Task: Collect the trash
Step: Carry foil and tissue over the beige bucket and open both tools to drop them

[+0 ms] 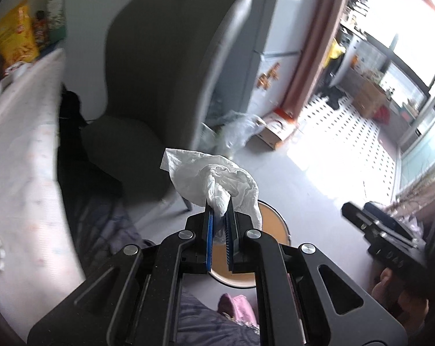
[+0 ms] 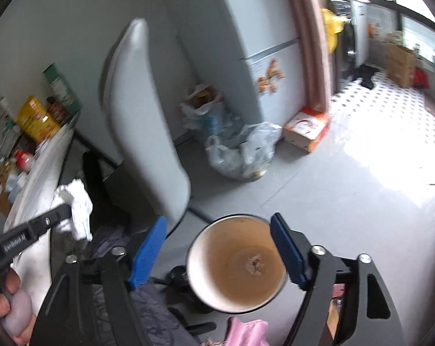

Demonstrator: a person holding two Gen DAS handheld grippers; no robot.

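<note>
White tissue (image 1: pixel 214 178), crumpled, is pinched between the blue pads of the left gripper (image 1: pixel 218 212), whose jaws are closed tight on its lower fold while the rest billows up toward twelve o'clock. Directly beneath and just past those fingertips, at about five o'clock from the tissue in the left wrist view, sits the round bin (image 1: pixel 272 248), tan inside and with a pale rim. Its mouth faces up, so the drop looks to be nearly straight down with a slight shift toward the bin's centre.

From the right wrist view, the right gripper (image 2: pixel 217 250) stands wide apart, holding nothing; the bin (image 2: pixel 237 262) lies between its two blue pads but untouched by either, with a small scrap of rubbish at its bottom. The tissue (image 2: pixel 76 210) shows at nine o'clock there, well off the rim.

The left gripper is the one carrying trash; the right is nearer the bin. Printed on the left gripper's side is "GenRobot.AI" (image 2: pixel 14 242). Packets on the table (image 2: pixel 41 173) are too blurred to read.
</note>
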